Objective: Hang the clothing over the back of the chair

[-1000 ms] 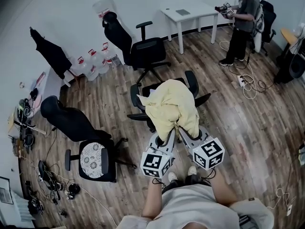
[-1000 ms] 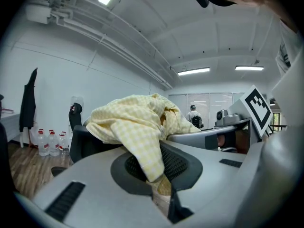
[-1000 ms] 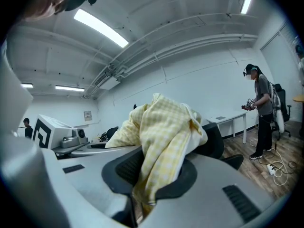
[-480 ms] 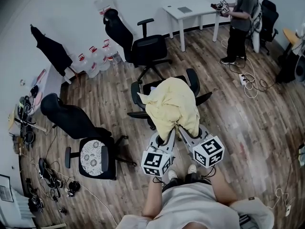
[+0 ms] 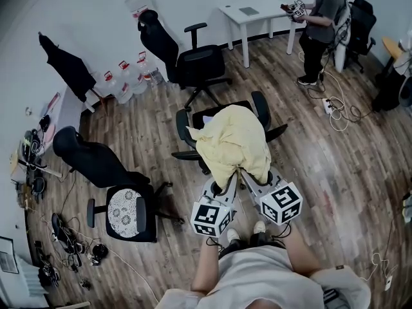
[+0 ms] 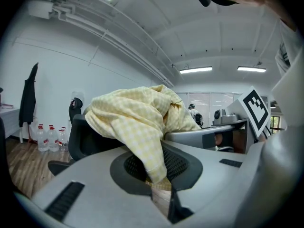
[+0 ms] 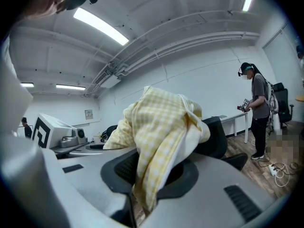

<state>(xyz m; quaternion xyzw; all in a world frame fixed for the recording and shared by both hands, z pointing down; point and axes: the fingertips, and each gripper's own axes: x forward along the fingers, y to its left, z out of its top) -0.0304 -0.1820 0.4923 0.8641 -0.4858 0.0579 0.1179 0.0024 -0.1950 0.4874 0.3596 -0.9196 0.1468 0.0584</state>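
Head view, pale yellow checked garment (image 5: 233, 140) draped over the back of the near black office chair (image 5: 259, 107), left gripper view, left gripper (image 6: 159, 194) clenched on its hanging edge, right gripper view, right gripper (image 7: 137, 208) jaws just opening, fabric loose between them

**Yellow garment draped on chair back**

A yellow garment (image 5: 233, 143) lies bunched over the back of a black chair (image 5: 259, 106) on a wooden floor (image 5: 154, 131). The left gripper (image 5: 225, 182) and right gripper (image 5: 247, 176) meet its near hem side by side. The right gripper's jaws have just been opening, with the hem between them. Beyond, water bottles (image 5: 125, 82) stand by the wall, and a person (image 5: 318, 24) stands beside a white table (image 5: 254, 15).
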